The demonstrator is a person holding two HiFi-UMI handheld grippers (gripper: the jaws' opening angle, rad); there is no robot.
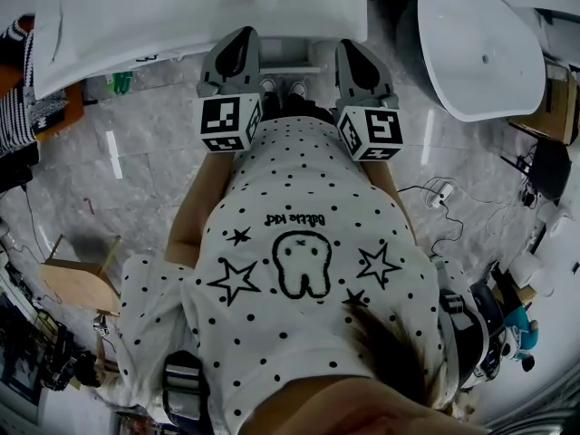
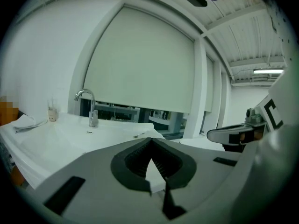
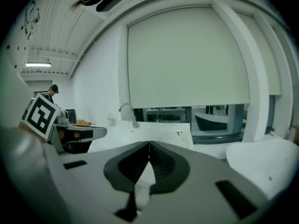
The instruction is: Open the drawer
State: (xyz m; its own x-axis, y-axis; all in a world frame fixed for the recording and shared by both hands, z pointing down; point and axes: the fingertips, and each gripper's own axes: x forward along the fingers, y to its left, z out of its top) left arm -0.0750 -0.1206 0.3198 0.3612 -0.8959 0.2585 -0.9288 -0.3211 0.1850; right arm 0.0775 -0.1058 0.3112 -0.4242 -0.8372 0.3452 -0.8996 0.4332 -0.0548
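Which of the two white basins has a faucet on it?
The rectangular basin straight ahead, with the curved faucet at its back; the oval basin at the right shows none.

The left gripper (image 2: 150, 141) and the right gripper (image 3: 149, 144) have matt grey plastic shells. Their pads (image 2: 138, 161) are dark, ribbed and dull, like rubber. The washbasin counter (image 1: 181, 16) is smooth, glossy white, and the tap (image 2: 89, 107) at its back edge is polished metal. The floor (image 1: 118, 179) is grey veined stone with a sheen. The shirt (image 1: 299, 333) is soft white dotted cloth. The blind (image 2: 140, 64) looks matt.
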